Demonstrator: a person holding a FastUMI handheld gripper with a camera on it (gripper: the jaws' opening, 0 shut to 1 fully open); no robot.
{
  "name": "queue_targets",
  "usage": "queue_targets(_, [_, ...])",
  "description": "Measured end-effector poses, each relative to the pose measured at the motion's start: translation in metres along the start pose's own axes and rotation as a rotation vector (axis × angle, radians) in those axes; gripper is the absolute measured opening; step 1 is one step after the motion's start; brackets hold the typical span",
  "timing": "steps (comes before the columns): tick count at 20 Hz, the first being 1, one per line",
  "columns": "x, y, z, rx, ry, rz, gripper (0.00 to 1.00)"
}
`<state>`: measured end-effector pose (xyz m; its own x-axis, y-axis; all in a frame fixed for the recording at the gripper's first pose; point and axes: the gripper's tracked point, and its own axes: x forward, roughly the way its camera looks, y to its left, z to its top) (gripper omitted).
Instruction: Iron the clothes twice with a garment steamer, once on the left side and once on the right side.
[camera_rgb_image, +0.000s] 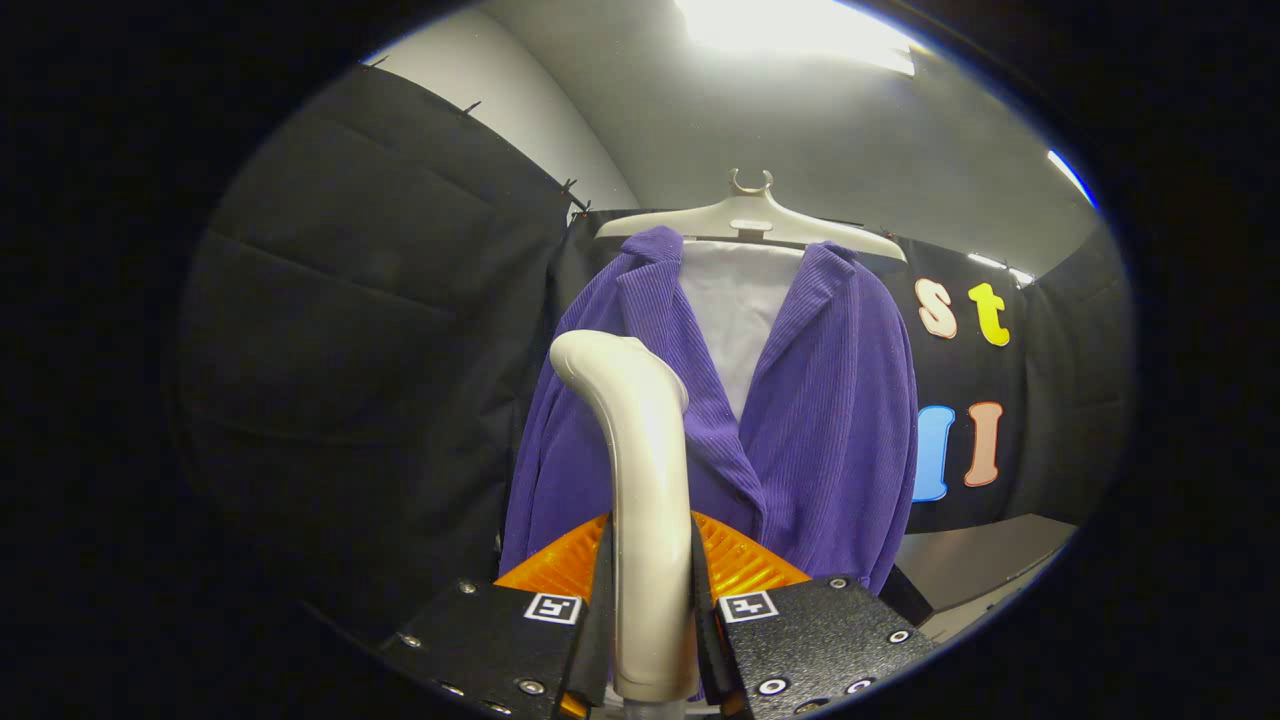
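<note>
Gripper (652, 610) clamps steamer handle (640, 480); purple jacket (820, 420) on hanger (750, 220) beyond, head seemingly near it.

Gripper view: your one camera rides on the gripper (650, 610), low behind its fingers, and looks forward and slightly upward along them. The purple jacket (800, 420) is your landmark: it hangs straight ahead, near. The steamer handle (645, 480), clamped between both fingers, stands closest, before the jacket. Above the jacket you see hanger (750, 218) and ceiling light (790, 30).
</note>
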<state>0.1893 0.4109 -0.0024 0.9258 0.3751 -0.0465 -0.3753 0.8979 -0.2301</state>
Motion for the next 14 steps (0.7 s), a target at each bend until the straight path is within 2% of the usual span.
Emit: queue_targets(14, [-0.034, 0.002, -0.123, 0.016, 0.182, 0.016, 0.36])
